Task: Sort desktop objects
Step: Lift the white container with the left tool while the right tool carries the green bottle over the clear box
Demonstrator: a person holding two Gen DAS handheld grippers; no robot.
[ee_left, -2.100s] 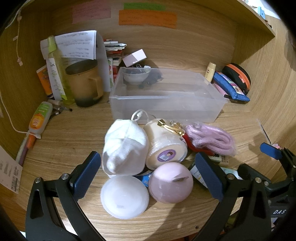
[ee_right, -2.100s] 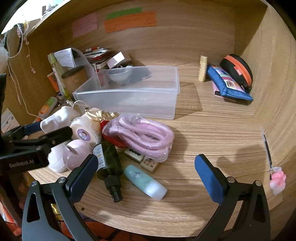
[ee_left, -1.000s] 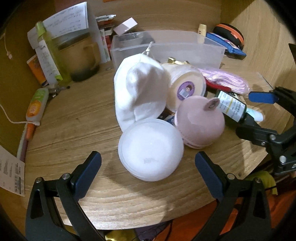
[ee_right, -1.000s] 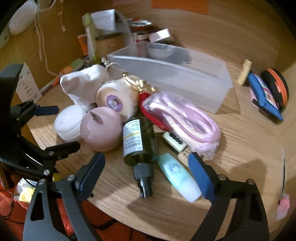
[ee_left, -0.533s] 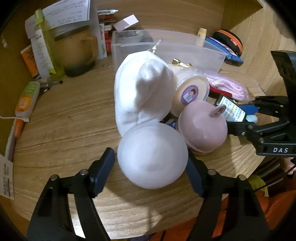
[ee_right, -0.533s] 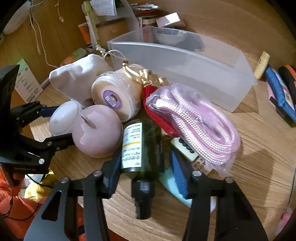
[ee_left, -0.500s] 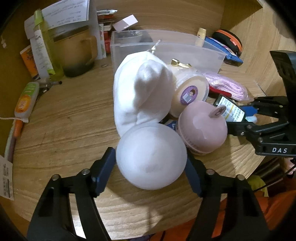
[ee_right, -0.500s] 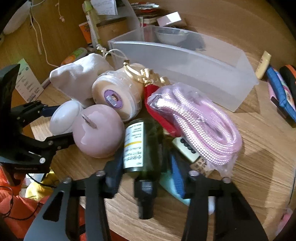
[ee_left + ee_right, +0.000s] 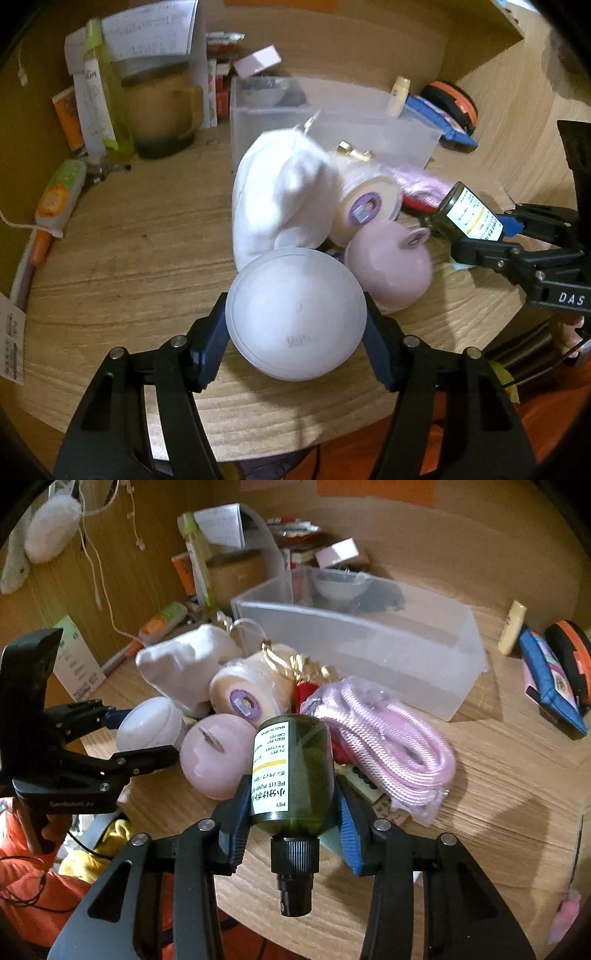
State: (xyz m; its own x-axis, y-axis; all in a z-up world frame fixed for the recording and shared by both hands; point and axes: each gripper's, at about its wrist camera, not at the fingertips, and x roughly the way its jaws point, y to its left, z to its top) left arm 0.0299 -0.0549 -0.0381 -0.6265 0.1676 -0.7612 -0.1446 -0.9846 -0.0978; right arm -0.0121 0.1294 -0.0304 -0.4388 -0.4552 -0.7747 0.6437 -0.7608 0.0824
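A frosted white round jar [image 9: 295, 310] sits between the blue pads of my left gripper [image 9: 295, 332], which is shut on it near the desk's front edge. My right gripper [image 9: 293, 825] is shut on a dark green pump bottle [image 9: 295, 764], cap toward the camera and base tipped up off the desk. The left wrist view has that bottle [image 9: 465, 216] at the right. Beside the jar lie a pink round case [image 9: 388, 273], a white pouch [image 9: 280, 199] and a cream round box [image 9: 365, 206]. A bagged pink rope [image 9: 391, 746] lies right of the bottle.
A clear plastic bin [image 9: 369, 646] stands behind the pile with a small bowl inside. A brown mug [image 9: 162, 107], a yellow-green tube [image 9: 99, 92] and papers crowd the back left. A blue pouch [image 9: 550, 686] and an orange-black case [image 9: 572, 646] lie at right.
Both grippers went from open to shut, the left on the white jar, the right on the green bottle. The bottle has since risen off the desk with its base tipped up.
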